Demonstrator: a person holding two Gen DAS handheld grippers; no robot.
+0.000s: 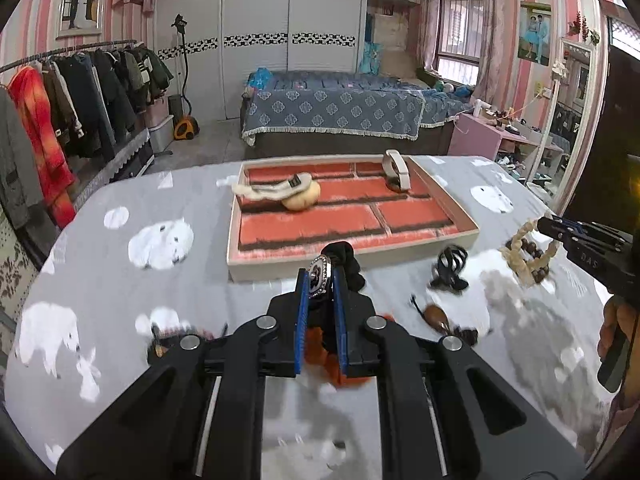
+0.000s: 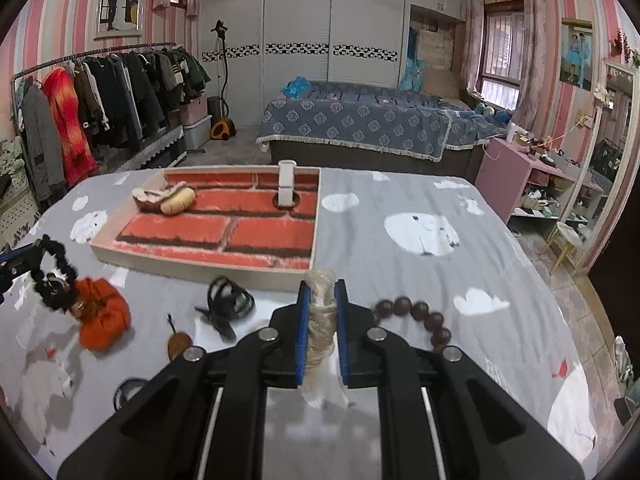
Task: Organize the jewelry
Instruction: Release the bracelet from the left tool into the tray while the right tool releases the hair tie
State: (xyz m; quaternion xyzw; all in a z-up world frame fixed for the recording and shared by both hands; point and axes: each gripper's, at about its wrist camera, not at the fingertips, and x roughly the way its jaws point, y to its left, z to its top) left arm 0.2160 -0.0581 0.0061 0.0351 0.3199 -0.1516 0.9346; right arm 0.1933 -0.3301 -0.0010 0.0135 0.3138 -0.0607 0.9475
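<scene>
Left hand-held gripper (image 1: pixel 320 276) is clamped on a rhinestone-rimmed ornament (image 1: pixel 319 276) attached to a black scrunchie (image 1: pixel 348 258), lifted just short of the brick-patterned tray (image 1: pixel 456 208). Right hand-held gripper (image 2: pixel 320 294) is clamped on a cream bead bracelet (image 2: pixel 320 320); dark wooden beads (image 2: pixel 420 314) hang just to its right. Ahead and left of it on the tabletop (image 2: pixel 400 280): black claw clip (image 2: pixel 230 302), orange scrunchie (image 2: pixel 104 320). Inside the tray, far ahead: fuzzy cream hair clip (image 2: pixel 168 196), white band (image 2: pixel 287 184), upright.
</scene>
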